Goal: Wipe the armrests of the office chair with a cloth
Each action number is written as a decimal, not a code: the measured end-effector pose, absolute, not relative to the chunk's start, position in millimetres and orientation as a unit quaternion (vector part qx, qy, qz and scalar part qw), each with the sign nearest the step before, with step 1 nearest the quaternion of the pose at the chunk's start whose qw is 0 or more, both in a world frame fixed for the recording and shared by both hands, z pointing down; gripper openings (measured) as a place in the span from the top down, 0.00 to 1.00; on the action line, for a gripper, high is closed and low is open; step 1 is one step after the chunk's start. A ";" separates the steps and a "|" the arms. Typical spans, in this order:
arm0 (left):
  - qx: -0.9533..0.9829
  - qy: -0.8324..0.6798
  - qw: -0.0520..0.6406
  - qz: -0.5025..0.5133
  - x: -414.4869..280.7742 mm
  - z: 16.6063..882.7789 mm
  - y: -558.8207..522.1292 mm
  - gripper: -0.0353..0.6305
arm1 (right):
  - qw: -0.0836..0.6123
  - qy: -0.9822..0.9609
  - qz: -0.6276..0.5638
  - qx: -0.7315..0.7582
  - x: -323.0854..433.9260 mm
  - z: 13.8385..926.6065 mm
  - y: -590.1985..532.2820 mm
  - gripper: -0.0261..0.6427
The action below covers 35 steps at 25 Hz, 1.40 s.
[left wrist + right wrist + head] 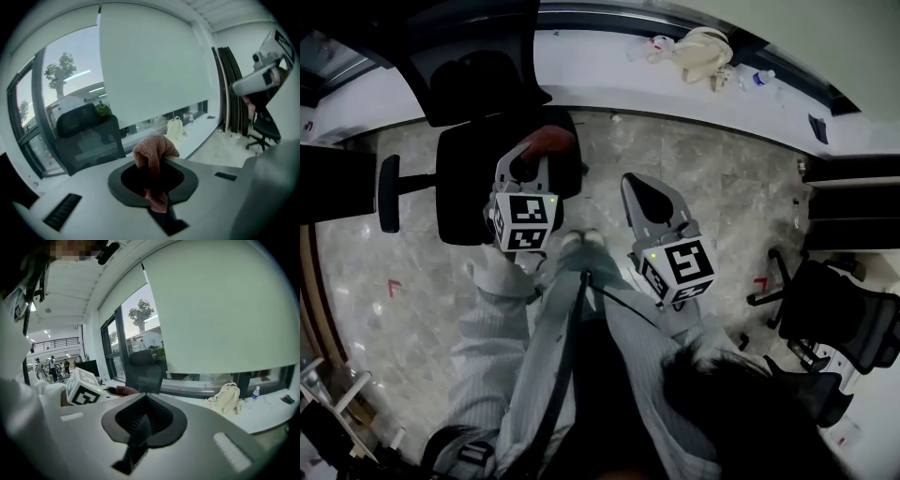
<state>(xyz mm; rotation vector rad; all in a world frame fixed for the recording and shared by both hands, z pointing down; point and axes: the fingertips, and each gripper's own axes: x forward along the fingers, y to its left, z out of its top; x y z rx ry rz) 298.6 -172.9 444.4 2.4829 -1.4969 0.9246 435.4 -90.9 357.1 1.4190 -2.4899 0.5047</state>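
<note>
A black office chair stands in front of me on the left, its backrest also showing in the left gripper view. One padded armrest sticks out on the chair's left side. My left gripper hovers over the chair's seat, shut on a reddish-pink cloth. In the left gripper view the cloth bunches up and hangs between the jaws. My right gripper is held to the right of the chair, over the floor, shut and empty.
A white ledge along the window carries a cream bag and a bottle. A second black chair stands at the right. Marble floor lies between the chairs. My legs fill the lower middle.
</note>
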 end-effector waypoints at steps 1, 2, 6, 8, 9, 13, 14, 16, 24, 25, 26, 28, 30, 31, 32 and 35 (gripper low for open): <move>0.816 -0.473 0.044 0.330 303.6 463.1 -176.6 0.90 | 0.120 -0.847 0.179 0.486 438.0 364.5 -88.8 0.96; 0.817 -0.450 0.048 0.357 309.3 484.8 -175.5 0.90 | 0.124 -0.844 0.185 0.488 440.6 371.9 -85.9 0.96; 0.821 -0.349 0.095 0.441 328.4 563.4 -142.2 0.90 | 0.137 -0.834 0.208 0.492 447.5 395.6 -74.3 0.96; 0.822 -0.320 0.112 0.458 334.0 582.7 -124.3 0.90 | 0.139 -0.830 0.217 0.495 450.6 403.9 -71.2 0.96; 0.822 -0.314 0.117 0.459 336.1 586.7 -116.9 0.90 | 0.139 -0.828 0.220 0.497 452.1 407.2 -69.8 0.96; 0.826 -0.296 0.121 0.464 343.9 586.8 -89.7 0.90 | 0.136 -0.824 0.229 0.500 454.5 415.6 -64.7 0.96; 0.826 -0.291 0.117 0.468 345.5 586.9 -86.3 0.90 | 0.136 -0.824 0.231 0.499 454.5 417.3 -64.4 0.96; 0.827 -0.286 0.108 0.472 347.8 588.3 -86.5 0.90 | 0.137 -0.823 0.234 0.499 453.3 420.0 -63.8 0.96; 0.825 -0.305 0.092 0.467 356.0 602.0 -159.7 0.90 | 0.149 -0.818 0.246 0.498 454.4 435.6 -67.9 0.96; 0.823 -0.311 0.085 0.467 356.1 604.9 -172.1 0.90 | 0.153 -0.817 0.248 0.498 455.4 438.8 -67.9 0.96; 0.822 -0.316 0.077 0.468 355.9 607.9 -184.7 0.90 | 0.156 -0.815 0.251 0.499 456.3 442.0 -67.9 0.96; 0.817 -0.325 0.066 0.471 354.9 612.9 -210.3 0.90 | 0.158 -0.811 0.257 0.501 459.3 447.8 -67.6 0.96; 0.808 -0.335 0.061 0.482 353.3 616.1 -235.4 0.90 | 0.159 -0.808 0.263 0.502 463.9 451.6 -66.2 0.96; 0.801 -0.340 0.060 0.490 352.1 617.0 -246.7 0.90 | 0.160 -0.808 0.265 0.502 465.9 452.8 -65.7 0.96; 0.795 -0.344 0.061 0.497 350.9 617.6 -255.5 0.90 | 0.160 -0.807 0.266 0.502 467.3 454.0 -65.1 0.96; 0.788 -0.351 0.077 0.500 351.4 616.0 -259.7 0.90 | 0.159 -0.808 0.269 0.500 468.9 457.4 -62.4 0.96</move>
